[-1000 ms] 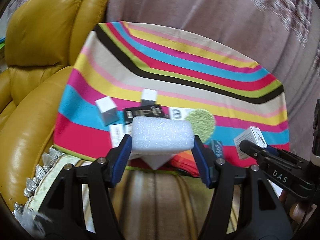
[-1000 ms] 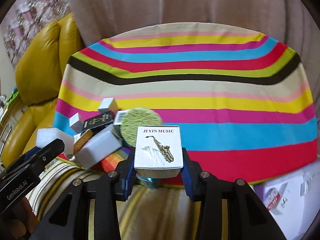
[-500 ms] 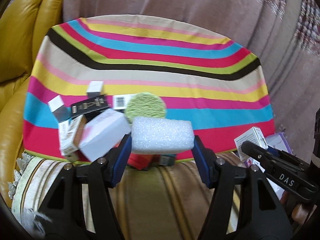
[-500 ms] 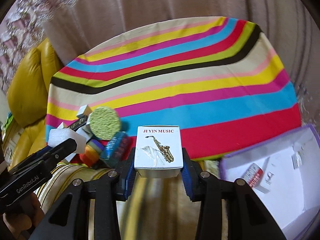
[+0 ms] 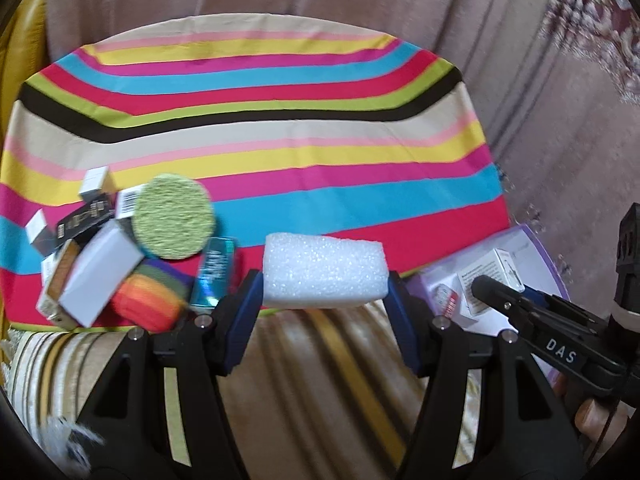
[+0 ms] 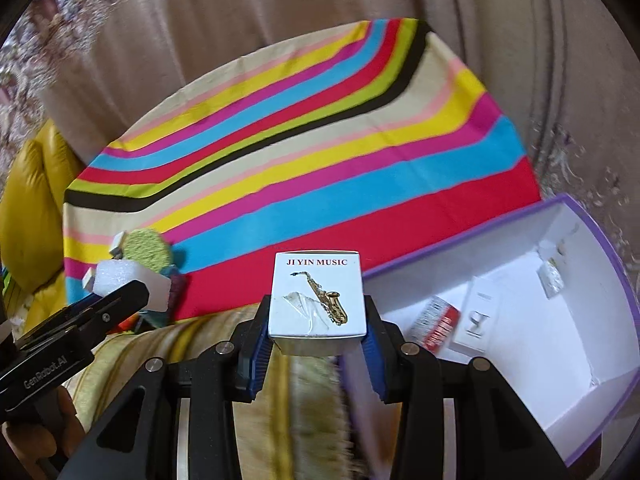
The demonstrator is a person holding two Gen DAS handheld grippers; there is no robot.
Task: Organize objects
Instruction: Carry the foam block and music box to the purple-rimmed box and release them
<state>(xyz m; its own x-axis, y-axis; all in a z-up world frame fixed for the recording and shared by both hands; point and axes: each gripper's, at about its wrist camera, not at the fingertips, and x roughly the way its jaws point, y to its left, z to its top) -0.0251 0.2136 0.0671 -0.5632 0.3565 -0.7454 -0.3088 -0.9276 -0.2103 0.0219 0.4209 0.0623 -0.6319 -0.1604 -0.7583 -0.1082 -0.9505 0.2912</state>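
My left gripper [image 5: 324,276] is shut on a white foam block [image 5: 324,270], held above the near edge of the striped cloth [image 5: 280,152]. In the right wrist view that block [image 6: 120,282] shows at the left, behind the left gripper's arm. My right gripper [image 6: 318,320] is shut on a small white box [image 6: 318,296] printed with a saxophone and "JI YIN MUSIC". It hangs just left of an open purple-edged white box [image 6: 592,392]. In the left wrist view the held small box [image 5: 492,280] appears at the right, over the purple box [image 5: 520,240].
A heap lies at the cloth's left: a round green pad [image 5: 173,216], a white carton [image 5: 100,276], a rainbow sponge [image 5: 150,298], a blue packet [image 5: 214,272] and small boxes. The purple box holds a red-labelled packet [image 6: 436,322] and a white card [image 6: 478,320]. A yellow armchair [image 6: 28,208] stands left.
Both grippers have swung to the right, each keeping its grip. The heap has slid to the left of the views and the purple-edged box has come fully into sight at the right.
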